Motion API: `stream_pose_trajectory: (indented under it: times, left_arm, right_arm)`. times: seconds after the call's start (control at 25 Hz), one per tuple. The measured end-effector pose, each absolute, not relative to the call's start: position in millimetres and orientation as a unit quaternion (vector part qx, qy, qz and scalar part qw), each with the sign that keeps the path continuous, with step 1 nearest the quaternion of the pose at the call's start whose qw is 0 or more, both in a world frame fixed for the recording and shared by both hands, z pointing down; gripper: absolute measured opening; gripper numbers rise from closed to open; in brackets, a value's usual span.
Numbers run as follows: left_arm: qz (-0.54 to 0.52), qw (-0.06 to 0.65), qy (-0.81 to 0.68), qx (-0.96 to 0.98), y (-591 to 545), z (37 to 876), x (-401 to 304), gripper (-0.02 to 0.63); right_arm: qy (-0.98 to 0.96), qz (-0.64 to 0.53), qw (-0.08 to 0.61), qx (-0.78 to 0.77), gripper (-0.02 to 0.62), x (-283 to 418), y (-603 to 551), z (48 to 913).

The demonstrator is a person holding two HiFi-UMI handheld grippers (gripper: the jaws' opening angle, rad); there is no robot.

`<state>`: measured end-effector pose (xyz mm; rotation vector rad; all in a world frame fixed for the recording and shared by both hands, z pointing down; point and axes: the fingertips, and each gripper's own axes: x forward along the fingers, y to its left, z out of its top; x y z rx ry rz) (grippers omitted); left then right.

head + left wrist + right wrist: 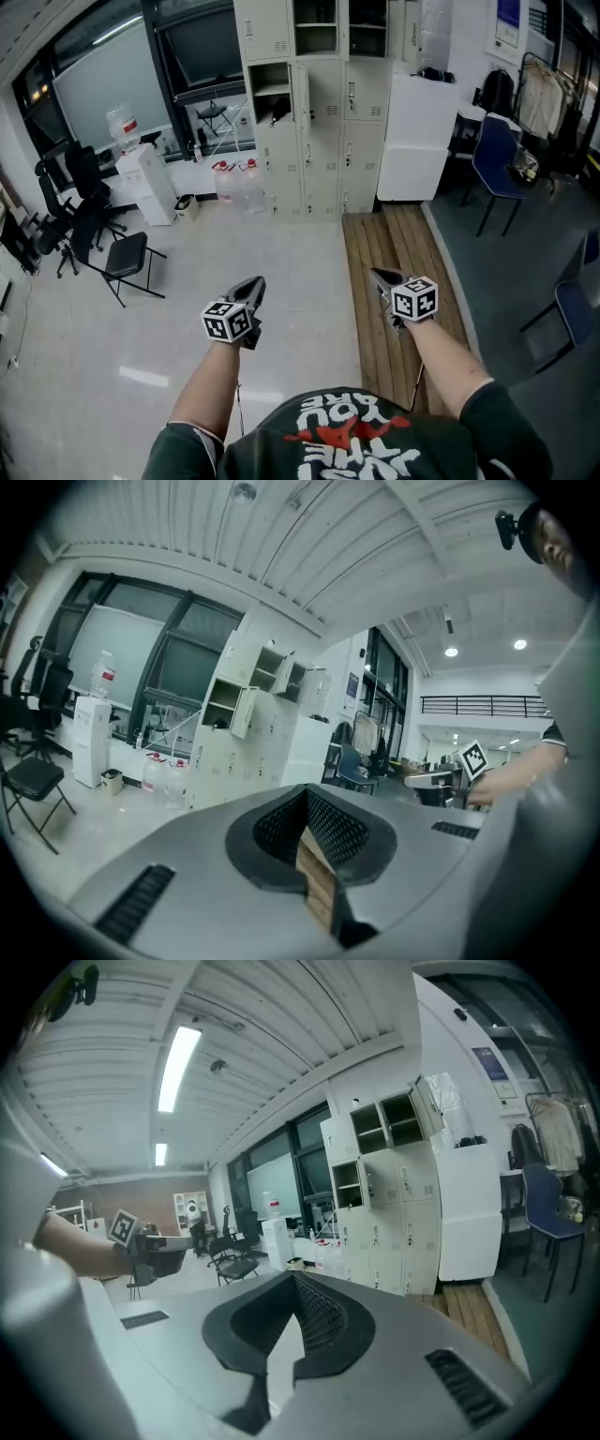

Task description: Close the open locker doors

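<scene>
In the head view, a person stood on the pale floor (pixel 187 281) of an office room, well back from the bank of lockers (pixel 323 150) against the far wall. The left gripper (pixel 253 284) and right gripper (pixel 382 277) were held out in front, both pointing towards the lockers. One locker door (pixel 303 97) hung ajar beside an open compartment, and two upper compartments (pixel 317 26) also stood open. A white cabinet (pixel 417 131) stood just right of the lockers, water bottles (pixel 239 183) to their left, and a black folding chair (pixel 127 258) further left.

In the left gripper view, the fingers were closed together with nothing between them. The lockers showed beyond, far off, with doors open.

In the right gripper view, the fingers were likewise closed and empty, aimed at the distant lockers, whose upper compartments gaped open.
</scene>
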<state>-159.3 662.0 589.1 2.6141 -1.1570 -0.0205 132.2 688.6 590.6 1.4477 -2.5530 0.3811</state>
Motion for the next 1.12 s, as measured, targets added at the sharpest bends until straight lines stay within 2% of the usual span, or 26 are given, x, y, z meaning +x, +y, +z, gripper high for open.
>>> stream_pose_trajectory:
  times: [0.6,0.88,1.12]
  left_arm:
    - [0.006,0.137,-0.398,0.907,668,581,-77,0.009]
    - [-0.007,0.144,-0.398,0.906,624,591,-93,0.009]
    - [-0.019,0.153,-0.376,0.914,523,612,-129,0.008]
  right_arm:
    - [-0.867,0.123,0.081,0.476,0.034,194,689,569]
    - [-0.863,0.129,0.082,0.481,0.034,183,654,584]
    - [-0.853,0.126,0.092,0.498,0.034,146,570,594]
